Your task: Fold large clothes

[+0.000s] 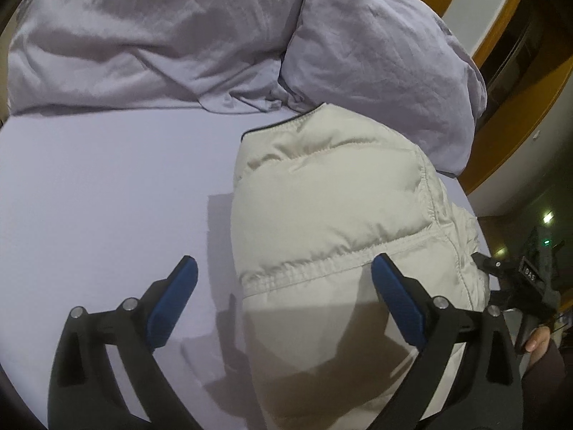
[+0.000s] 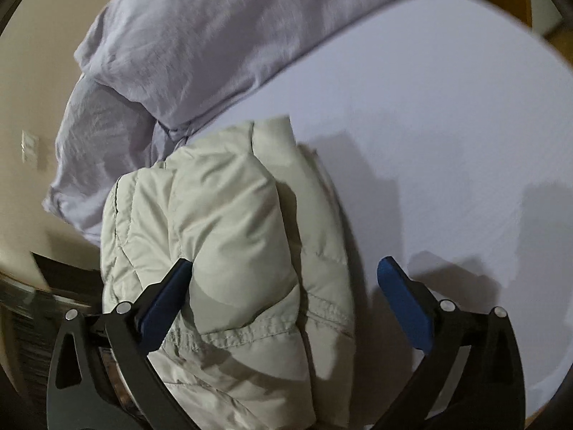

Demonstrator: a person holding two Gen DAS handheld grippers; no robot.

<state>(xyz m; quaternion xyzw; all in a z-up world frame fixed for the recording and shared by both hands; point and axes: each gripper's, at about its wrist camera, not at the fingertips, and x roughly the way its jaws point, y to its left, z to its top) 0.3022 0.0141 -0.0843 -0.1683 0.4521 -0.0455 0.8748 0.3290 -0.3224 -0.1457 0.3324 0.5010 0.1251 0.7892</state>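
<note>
A cream puffer jacket lies folded into a bundle on the lavender bed sheet, near the bed's edge. My left gripper is open and empty, hovering above the jacket's near hem, its right finger over the jacket and its left finger over bare sheet. The right wrist view shows the same jacket as a thick folded stack. My right gripper is open and empty above it, with its left finger over the jacket. The right gripper's body shows at the left wrist view's right edge.
A crumpled lavender duvet and a pillow lie at the head of the bed, touching the jacket's far end. The wooden bed frame runs along the right. The sheet spreads wide beside the jacket.
</note>
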